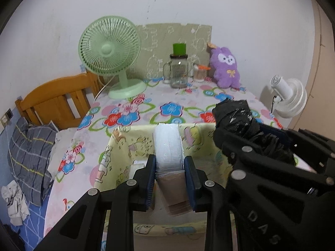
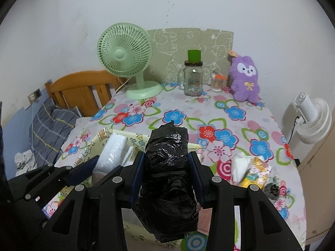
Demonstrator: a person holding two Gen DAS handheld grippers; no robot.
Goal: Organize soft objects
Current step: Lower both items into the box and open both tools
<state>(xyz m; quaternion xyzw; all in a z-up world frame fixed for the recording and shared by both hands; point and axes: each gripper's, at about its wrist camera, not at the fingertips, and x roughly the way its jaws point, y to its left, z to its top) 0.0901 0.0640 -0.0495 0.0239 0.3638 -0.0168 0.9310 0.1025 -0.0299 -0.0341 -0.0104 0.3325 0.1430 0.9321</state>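
My left gripper (image 1: 170,164) is shut on a white plastic-wrapped pack (image 1: 168,144) with a brown lower end, held above a pale yellow cartoon-print fabric box (image 1: 125,146). My right gripper (image 2: 167,163) is shut on a black plastic-wrapped bundle (image 2: 167,167), also over that box (image 2: 100,140). In the left wrist view the right gripper (image 1: 240,140) and its black bundle (image 1: 232,115) sit just to the right. The right wrist view shows the left gripper (image 2: 94,165) with the white pack (image 2: 112,148) at the left.
A flowered cloth covers the table (image 2: 230,121). At the back stand a green fan (image 2: 125,56), a glass jar with a green lid (image 2: 193,77), a small cup (image 2: 216,82) and a purple plush (image 2: 246,79). A yellow tissue packet (image 2: 251,171) lies at right. A white fan (image 2: 312,119) stands beyond the table.
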